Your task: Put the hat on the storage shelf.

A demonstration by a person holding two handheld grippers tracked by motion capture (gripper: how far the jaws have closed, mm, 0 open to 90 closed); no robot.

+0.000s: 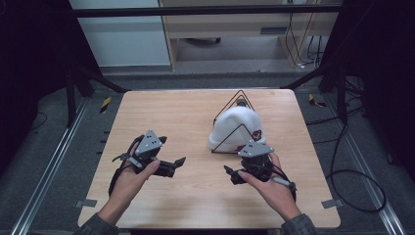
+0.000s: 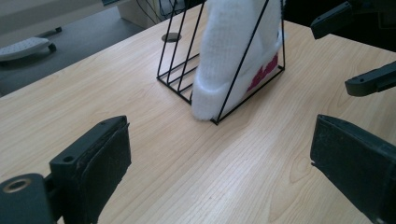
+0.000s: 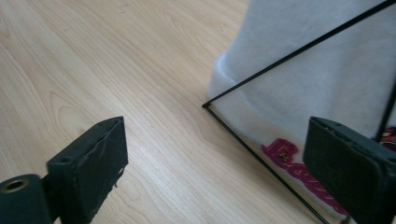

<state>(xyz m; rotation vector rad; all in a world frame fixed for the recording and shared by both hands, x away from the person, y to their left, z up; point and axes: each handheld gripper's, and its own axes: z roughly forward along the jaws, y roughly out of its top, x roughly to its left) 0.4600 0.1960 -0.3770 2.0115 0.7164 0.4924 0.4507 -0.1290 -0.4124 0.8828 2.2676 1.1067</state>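
Observation:
A white knit hat (image 1: 236,126) with red lettering on its cuff sits inside a black wire triangular rack (image 1: 230,142) on the wooden table (image 1: 161,112), right of centre. My left gripper (image 1: 172,150) is open over the table to the hat's left, nothing between its jaws. In the left gripper view, the hat (image 2: 238,51) and rack (image 2: 180,77) stand ahead of my left gripper (image 2: 224,161). My right gripper (image 1: 237,161) is open just in front of the rack. In the right gripper view, my right gripper (image 3: 215,163) has the hat's cuff (image 3: 317,79) close by its right jaw, apart from it.
The rack's wire corner (image 3: 205,105) rests on the wood near the right gripper. A round hole (image 2: 171,36) is set in the table behind the rack. Black frame legs (image 1: 78,78) and cables (image 1: 352,181) lie on the floor around the table.

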